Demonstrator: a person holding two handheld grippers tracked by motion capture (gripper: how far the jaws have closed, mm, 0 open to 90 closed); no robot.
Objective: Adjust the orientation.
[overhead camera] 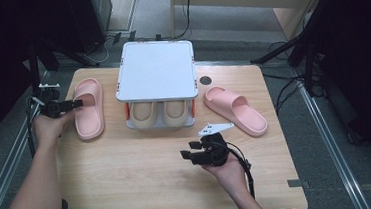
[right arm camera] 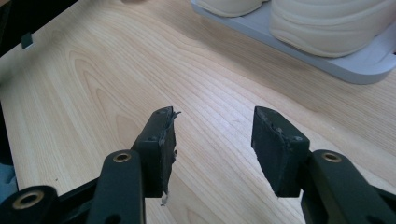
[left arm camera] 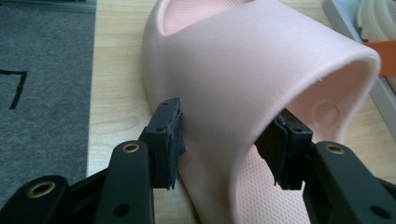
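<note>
A pink slipper (overhead camera: pixel 90 112) lies on the wooden table's left side, toe toward the far edge. My left gripper (overhead camera: pixel 75 104) reaches it from the left. In the left gripper view the jaws of this gripper (left arm camera: pixel 227 140) straddle the slipper's (left arm camera: pixel 243 60) strap side, one pad outside the sole, the other under the strap, without squeezing. The matching pink slipper (overhead camera: pixel 235 110) lies angled on the right. My right gripper (overhead camera: pixel 187 152) hovers open over bare wood near the front middle, its jaws (right arm camera: pixel 212 140) holding nothing.
A white two-tier rack (overhead camera: pixel 155 69) stands at the table's back middle, with a beige pair of slippers (overhead camera: pixel 159 114) on its lower shelf (right arm camera: pixel 364 70). A round black hole (overhead camera: pixel 204 80) sits right of the rack. Dark stands and cables surround the table (overhead camera: pixel 144 178).
</note>
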